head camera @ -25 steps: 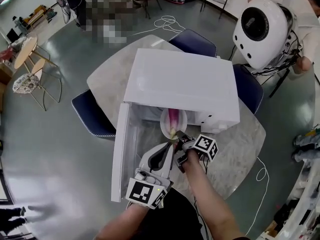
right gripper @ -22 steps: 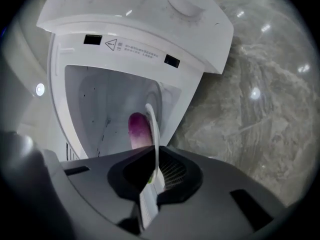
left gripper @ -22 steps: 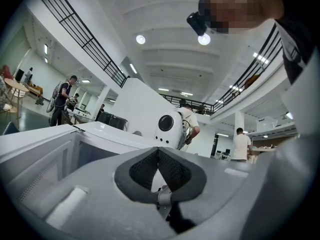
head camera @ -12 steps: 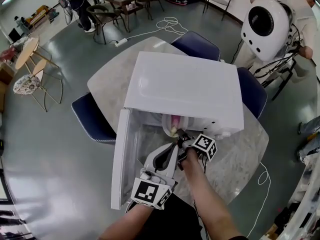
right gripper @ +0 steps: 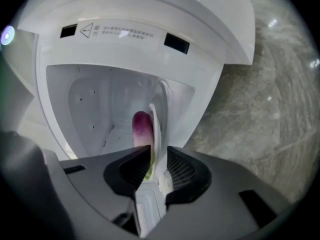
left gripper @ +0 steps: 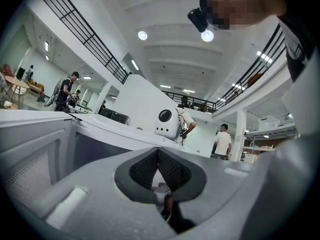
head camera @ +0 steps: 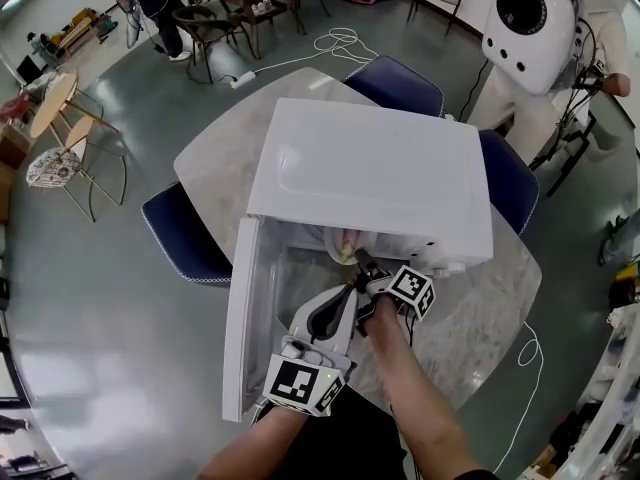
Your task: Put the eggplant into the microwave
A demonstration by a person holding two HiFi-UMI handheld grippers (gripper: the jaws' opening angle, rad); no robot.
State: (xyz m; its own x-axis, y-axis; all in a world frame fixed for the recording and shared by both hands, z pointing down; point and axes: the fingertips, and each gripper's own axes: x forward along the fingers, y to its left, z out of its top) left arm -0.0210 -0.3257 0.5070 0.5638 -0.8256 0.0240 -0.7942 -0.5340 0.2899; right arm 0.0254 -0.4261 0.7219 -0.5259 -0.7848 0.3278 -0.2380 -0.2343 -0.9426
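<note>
A white microwave (head camera: 370, 168) stands on the marble table with its door (head camera: 245, 308) swung open to the left. Inside its cavity (right gripper: 95, 109) lies a purple eggplant (right gripper: 141, 128) on a white plate (right gripper: 156, 124). In the head view only the eggplant's near end (head camera: 349, 240) shows under the microwave's top. My right gripper (right gripper: 156, 166) is at the cavity mouth. Its jaws are opening, with the plate's rim standing edge-on between them. My left gripper (head camera: 345, 290) hovers just left of it by the open door, shut and holding nothing (left gripper: 158, 151).
Blue chairs (head camera: 185, 233) (head camera: 395, 86) (head camera: 508, 178) ring the round table (head camera: 480, 298). A person with a large white round pack (head camera: 530, 23) stands at the back right. Cables (head camera: 335, 43) lie on the floor behind the table, with more tables and chairs at the far left.
The plate with the eggplant has slid deeper into the microwave, and less of it shows under the top. Both grippers have edged towards the cavity.
</note>
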